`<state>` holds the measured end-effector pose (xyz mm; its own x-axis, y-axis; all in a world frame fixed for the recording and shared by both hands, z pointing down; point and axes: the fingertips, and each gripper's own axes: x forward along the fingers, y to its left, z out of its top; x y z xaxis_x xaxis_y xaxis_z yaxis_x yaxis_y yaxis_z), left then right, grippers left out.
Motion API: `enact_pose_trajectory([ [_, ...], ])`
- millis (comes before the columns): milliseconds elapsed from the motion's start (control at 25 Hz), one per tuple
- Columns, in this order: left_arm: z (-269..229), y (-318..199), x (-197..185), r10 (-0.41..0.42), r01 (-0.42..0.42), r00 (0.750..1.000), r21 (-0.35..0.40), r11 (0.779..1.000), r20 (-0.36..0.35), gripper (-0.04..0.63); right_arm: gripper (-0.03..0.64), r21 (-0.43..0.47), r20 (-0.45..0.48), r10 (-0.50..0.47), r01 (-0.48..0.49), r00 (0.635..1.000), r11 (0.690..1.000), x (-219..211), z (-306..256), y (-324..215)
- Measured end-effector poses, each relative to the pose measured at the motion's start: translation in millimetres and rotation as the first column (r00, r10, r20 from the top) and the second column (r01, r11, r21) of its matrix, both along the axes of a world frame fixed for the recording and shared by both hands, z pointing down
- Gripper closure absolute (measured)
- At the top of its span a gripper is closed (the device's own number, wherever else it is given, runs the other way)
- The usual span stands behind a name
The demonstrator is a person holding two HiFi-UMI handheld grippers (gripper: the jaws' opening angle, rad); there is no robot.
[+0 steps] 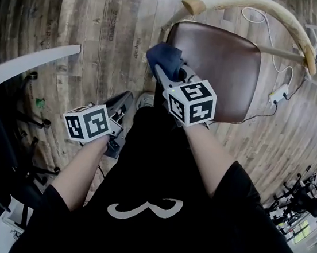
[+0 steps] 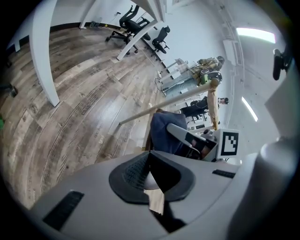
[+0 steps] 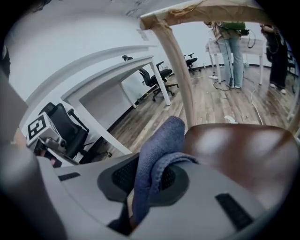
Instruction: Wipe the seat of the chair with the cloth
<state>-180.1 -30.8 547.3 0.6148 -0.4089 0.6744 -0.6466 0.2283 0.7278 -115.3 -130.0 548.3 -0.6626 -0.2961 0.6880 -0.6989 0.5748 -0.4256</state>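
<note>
Nearest in the head view, at the bottom of the frame, are a black-shirted torso and two bare forearms. Each forearm ends in one hand-held gripper carrying one marker cube.

The left hand-held gripper (image 1: 124, 104) sits left of centre over the wooden floor (image 1: 114, 24), apart from the chair. Its own view shows its jaws together with nothing between them (image 2: 151, 176).

The right hand-held gripper (image 1: 170, 72) reaches further up the frame. Its jaws are clamped on the single blue cloth (image 1: 163, 56). In its own view (image 3: 150, 180) the cloth (image 3: 159, 143) rises out of the jaws in a folded hump.

The cloth lies at the left edge of the brown seat (image 1: 227, 65) of the one chair. No view shows whether it presses on the seat.

Beyond the seat, one pale wooden backrest (image 1: 261, 6) curves across the top of the frame.

Only the head view shows the white power strip (image 1: 278, 94) on the floor to the right of the seat. Only the right gripper view shows the gloss of the seat (image 3: 243, 150) close up, a white counter (image 3: 117, 65) at mid left, and people standing at upper right. The left gripper view alone shows the right hand-held gripper (image 2: 192, 138) from the side with the cloth (image 2: 164, 133) in it, and black office chairs (image 2: 140, 28) far off at the top.
</note>
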Motion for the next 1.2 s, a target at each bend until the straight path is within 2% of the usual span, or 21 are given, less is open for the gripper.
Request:
enact_pose_trajectory([
  [360,21,22,-11,-0.062,0.062,0.998,-0.044,0.997,-0.004,0.581,0.568,0.013,-0.152,-0.052,0.055,0.987,0.998,14,47,3],
  [720,13,21,-3,-0.052,0.053,0.999,-0.017,0.998,0.009,0.581,0.568,0.046,-0.168,-0.053,0.061,0.984,0.997,24,47,0],
  [1200,11,25,32,-0.034,0.034,0.999,-0.02,0.999,0.02,0.581,0.568,0.088,-0.21,0.012,0.006,0.978,0.996,96,48,-17],
])
